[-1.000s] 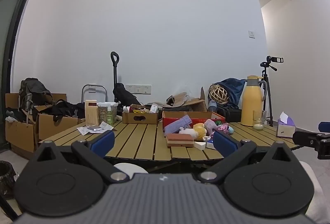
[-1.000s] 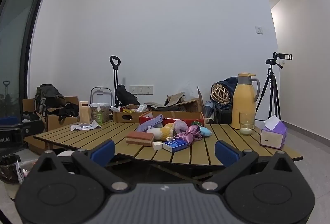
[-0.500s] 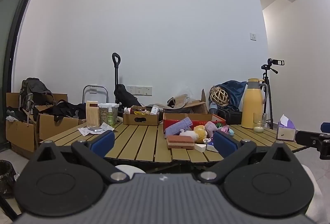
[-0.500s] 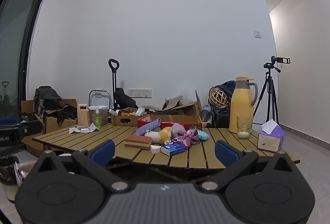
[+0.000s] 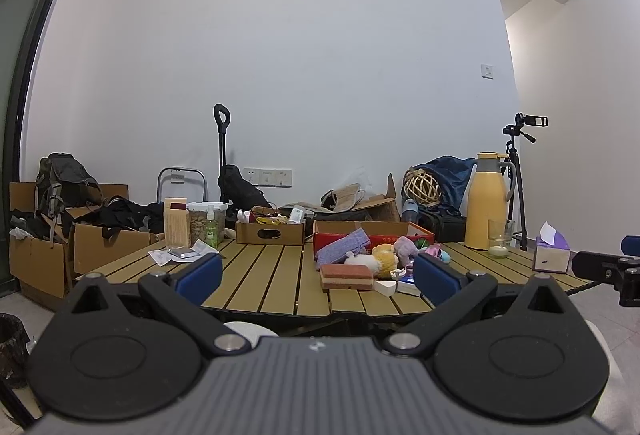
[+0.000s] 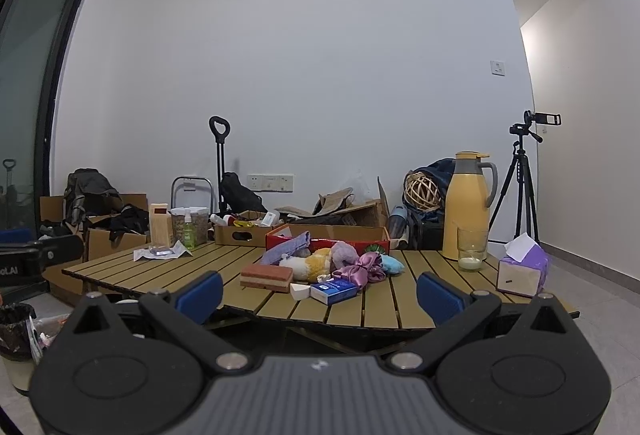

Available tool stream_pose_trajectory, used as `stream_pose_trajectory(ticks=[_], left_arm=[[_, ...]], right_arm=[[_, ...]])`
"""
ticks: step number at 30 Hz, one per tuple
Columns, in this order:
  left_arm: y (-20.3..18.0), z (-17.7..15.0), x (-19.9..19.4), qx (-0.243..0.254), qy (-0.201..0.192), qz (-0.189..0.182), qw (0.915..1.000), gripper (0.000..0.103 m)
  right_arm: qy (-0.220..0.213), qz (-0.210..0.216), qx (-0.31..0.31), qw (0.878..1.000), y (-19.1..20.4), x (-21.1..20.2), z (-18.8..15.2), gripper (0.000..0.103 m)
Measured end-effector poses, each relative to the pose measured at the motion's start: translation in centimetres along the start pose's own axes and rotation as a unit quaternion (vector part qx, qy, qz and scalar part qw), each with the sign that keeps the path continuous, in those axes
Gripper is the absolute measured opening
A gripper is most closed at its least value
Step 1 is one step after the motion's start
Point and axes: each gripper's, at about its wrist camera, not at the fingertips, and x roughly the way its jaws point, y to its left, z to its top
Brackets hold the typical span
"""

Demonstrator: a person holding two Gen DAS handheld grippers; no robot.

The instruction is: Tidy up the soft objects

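Both the left tongs (image 5: 316, 277) and the right tongs (image 6: 318, 291) gape wide and empty at the bottom of their frames, short of the slatted bench (image 6: 192, 267). Mid-frame on it lies a heap of soft toys (image 6: 340, 263), a sponge block (image 6: 266, 277) and a blue packet (image 6: 334, 291) in front. Behind, the red box (image 6: 320, 235) holds a purple cloth (image 6: 286, 249). A yellow jug (image 6: 466, 215) stands at right.

white wall (image 5: 320, 55), slatted wooden table (image 6: 224, 271), tiled floor (image 6: 600, 299)

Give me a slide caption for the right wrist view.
Open right gripper faces a slatted table holding a soft toy pile.
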Motion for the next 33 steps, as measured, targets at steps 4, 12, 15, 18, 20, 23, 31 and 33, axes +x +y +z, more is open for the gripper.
stream_pose_trajectory(ticks=[4, 12, 15, 18, 20, 23, 31, 33], left_arm=[[0.01, 0.05, -0.14, 0.002, 0.0, -0.002, 1.0, 0.103], [0.14, 0.23, -0.2, 0.002, 0.003, -0.001, 1.0, 0.103], [0.1, 0.37, -0.07, 0.002, 0.003, -0.001, 1.0, 0.103], [0.08, 0.42, -0.03, 0.002, 0.004, -0.001, 1.0, 0.103], [0.07, 0.38, -0.03, 0.002, 0.003, -0.001, 1.0, 0.103], [0.14, 0.4, -0.03, 0.003, 0.003, -0.002, 1.0, 0.103], [0.25, 0.36, 0.02, 0.003, 0.004, -0.003, 1.0, 0.103], [0.28, 0.35, 0.03, 0.003, 0.004, -0.003, 1.0, 0.103]], right_arm=[[-0.001, -0.002, 0.001, 1.0, -0.21, -0.17, 0.04, 0.103], [0.0, -0.006, 0.004, 1.0, -0.25, -0.24, 0.03, 0.103], [0.0, -0.005, 0.001, 1.0, -0.17, -0.19, 0.09, 0.103], [-0.001, -0.008, -0.002, 1.0, -0.01, -0.11, 0.12, 0.103], [-0.001, -0.008, -0.003, 1.0, 0.01, -0.14, 0.12, 0.103], [-0.001, -0.007, -0.003, 1.0, 0.01, -0.17, 0.07, 0.103], [-0.004, -0.01, -0.011, 1.0, 0.23, -0.17, 0.0, 0.103], [-0.004, -0.01, -0.011, 1.0, 0.24, -0.15, -0.02, 0.103]])
